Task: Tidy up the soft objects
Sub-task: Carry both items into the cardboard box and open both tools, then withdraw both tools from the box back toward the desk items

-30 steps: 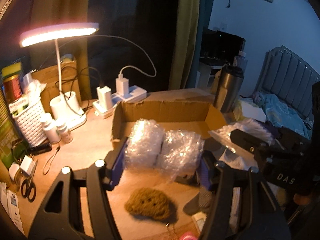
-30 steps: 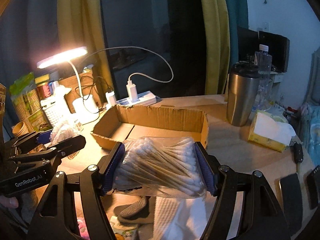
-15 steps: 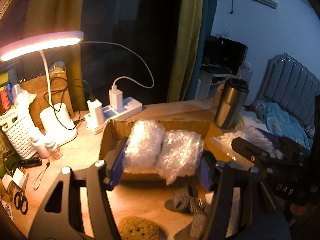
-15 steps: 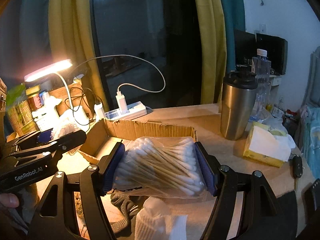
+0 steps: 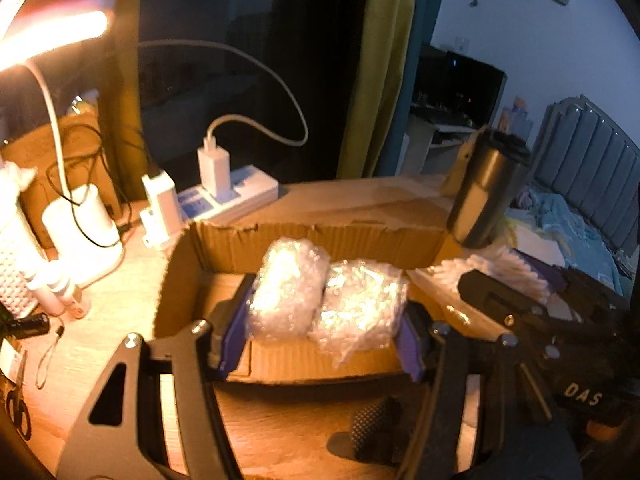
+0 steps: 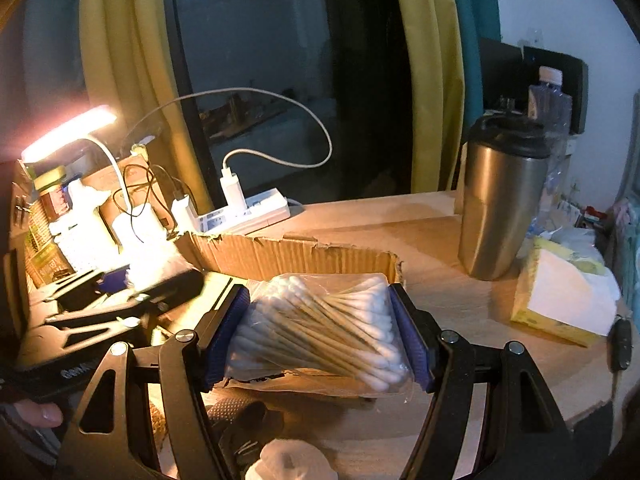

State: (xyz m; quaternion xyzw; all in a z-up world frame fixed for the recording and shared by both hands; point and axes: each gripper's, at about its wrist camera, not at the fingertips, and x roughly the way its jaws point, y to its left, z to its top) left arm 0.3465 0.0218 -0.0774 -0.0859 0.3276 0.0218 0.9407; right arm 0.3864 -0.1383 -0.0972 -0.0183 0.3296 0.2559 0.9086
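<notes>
My left gripper (image 5: 320, 320) is shut on a clear plastic pack of white cotton balls (image 5: 326, 300), held over the open shallow cardboard box (image 5: 316, 236). My right gripper (image 6: 318, 332) is shut on a clear bag of cotton swabs (image 6: 320, 328), hanging over the box's right front corner (image 6: 304, 256). In the left wrist view the right gripper and its swabs (image 5: 500, 276) show at the right. The left gripper shows in the right wrist view as a black body (image 6: 120, 300) at the left, a person's fingertip (image 6: 40, 414) beneath it.
A steel tumbler (image 6: 500, 204) and a tissue pack (image 6: 560, 296) stand right of the box. A power strip with chargers (image 5: 224, 196), a lit desk lamp (image 5: 60, 32) and a white basket (image 5: 12, 264) crowd the left back. Dark socks (image 5: 376, 424) lie on the desk in front.
Both grippers have moved forward toward the cardboard box, each still holding its pack. The brown fuzzy item and socks on the desk slid down out of the lower frame.
</notes>
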